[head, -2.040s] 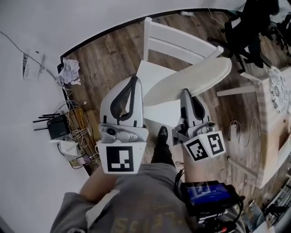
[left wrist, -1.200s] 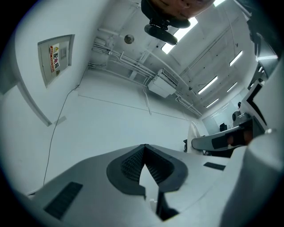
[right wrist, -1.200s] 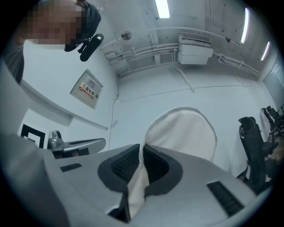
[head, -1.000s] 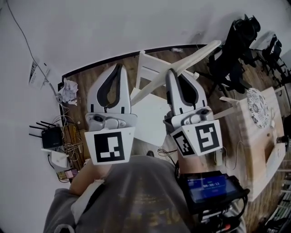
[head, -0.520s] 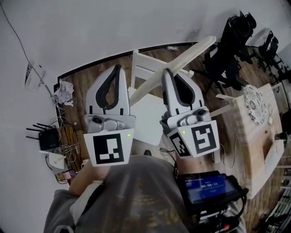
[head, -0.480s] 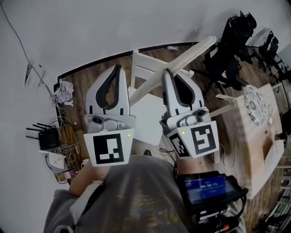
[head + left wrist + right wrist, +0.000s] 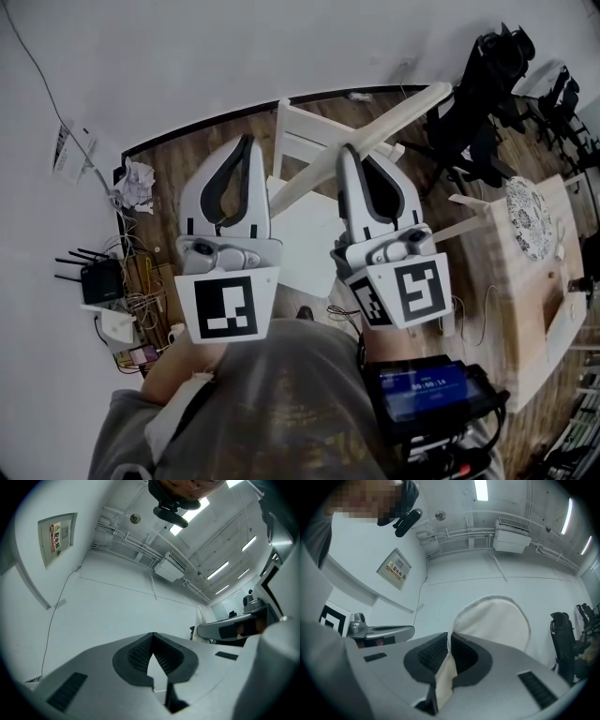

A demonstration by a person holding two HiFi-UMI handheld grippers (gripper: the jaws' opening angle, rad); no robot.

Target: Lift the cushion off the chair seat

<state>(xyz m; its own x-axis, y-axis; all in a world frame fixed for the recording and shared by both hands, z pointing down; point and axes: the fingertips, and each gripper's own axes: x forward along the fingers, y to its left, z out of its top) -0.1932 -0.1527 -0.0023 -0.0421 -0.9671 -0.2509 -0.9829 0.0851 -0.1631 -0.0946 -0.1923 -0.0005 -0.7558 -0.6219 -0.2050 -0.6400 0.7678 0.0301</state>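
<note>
Wall (image 7: 206, 56): white and bare, and it fills the far side of the head view.
Floor (image 7: 187, 169): dark wood planks that meet the wall in a curved line.
Table (image 7: 511, 281): pale wood, at the right edge of the head view.
Chair (image 7: 302, 141): white and slatted, below both grippers, its seat bare.
Cushion (image 7: 398, 114): round and cream, off the seat and in the air, seen edge-on across the chair's back; in the right gripper view (image 7: 497, 620) it stands upright beyond the jaws.
Right gripper (image 7: 348, 150): its jaws (image 7: 449, 639) are pressed together on the cushion's near edge.
Left gripper (image 7: 247, 141): its jaws (image 7: 153, 637) are pressed together tip to tip with nothing between them; it is beside the cushion and apart from it.
Plate (image 7: 530, 217): patterned, near the table's far end.
Crumpled paper (image 7: 137, 176): on the floor by the wall.
</note>
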